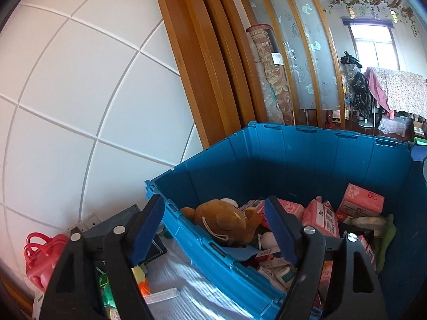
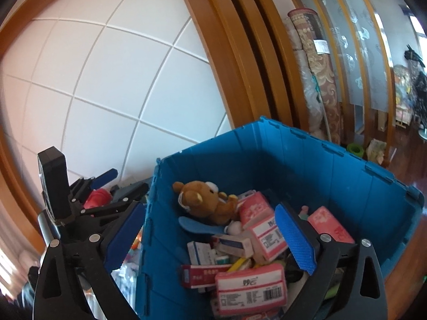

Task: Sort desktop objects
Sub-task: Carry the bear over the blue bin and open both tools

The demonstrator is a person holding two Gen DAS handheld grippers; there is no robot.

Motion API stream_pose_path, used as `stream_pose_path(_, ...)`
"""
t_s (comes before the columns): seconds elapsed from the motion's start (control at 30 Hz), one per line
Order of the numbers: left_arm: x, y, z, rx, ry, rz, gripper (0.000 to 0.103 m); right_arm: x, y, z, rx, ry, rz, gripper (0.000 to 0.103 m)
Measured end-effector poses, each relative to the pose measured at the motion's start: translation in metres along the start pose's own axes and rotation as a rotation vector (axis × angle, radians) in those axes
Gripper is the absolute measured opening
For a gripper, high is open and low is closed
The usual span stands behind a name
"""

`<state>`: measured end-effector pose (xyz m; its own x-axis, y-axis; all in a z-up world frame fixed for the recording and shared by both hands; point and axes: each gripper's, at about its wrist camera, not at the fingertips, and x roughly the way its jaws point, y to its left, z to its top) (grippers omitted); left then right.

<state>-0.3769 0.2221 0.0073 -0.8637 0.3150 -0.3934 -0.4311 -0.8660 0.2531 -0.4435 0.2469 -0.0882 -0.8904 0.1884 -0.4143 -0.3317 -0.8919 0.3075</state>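
Right now both of your grippers hang over the near rim of the blue crate (image 2: 307,160), and neither holds anything. Your right gripper (image 2: 210,237) has its fingers spread wide, one blue pad outside the crate's left wall, the other above the pile inside; nothing is pressed between them. Your left gripper (image 1: 213,229) also stands apart and empty, straddling the crate's near-left rim, with its left pad over the clutter outside.

Nearest under your right fingers lie the pink tissue packs (image 2: 250,288), stacked loosely with small white medicine boxes (image 2: 232,244) among them. Just beyond, against the crate's left wall, sits the brown plush bear (image 2: 205,200), resting on a blue flat piece whose nature I cannot tell. Another pink pack (image 2: 331,226) lies toward the right wall.

Outside the crate, near its left wall, you still have loose things to sort: a red handled container (image 1: 45,256), a dark box (image 1: 128,216), and a clear plastic piece (image 1: 162,293) on the pale surface.

Judging from the empty, spread fingers, a drop into the crate looks done, so the next pick should come from that outside clutter. Lift clear of the rim before swinging left, so a finger does not catch the wall. Take one item at a time, and close squarely on its flat sides.

Farthest off stand the wooden door frame (image 1: 202,66) and white tiled wall (image 1: 80,80).
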Motion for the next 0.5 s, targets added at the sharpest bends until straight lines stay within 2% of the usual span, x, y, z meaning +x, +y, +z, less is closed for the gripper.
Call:
stream_pose_path(0.2, -0.029, 0.017, -0.029, -0.054, 0.009, 0.044, 0.077, -0.005, 0.016, -0.020, -0.024, -0.002, 0.003, 0.101)
stream_pose_path(0.5, -0.079, 0.056, -0.080, -0.149, 0.012, 0.148, 0.077, -0.014, 0.043, -0.052, -0.043, 0.007, 0.036, 0.103)
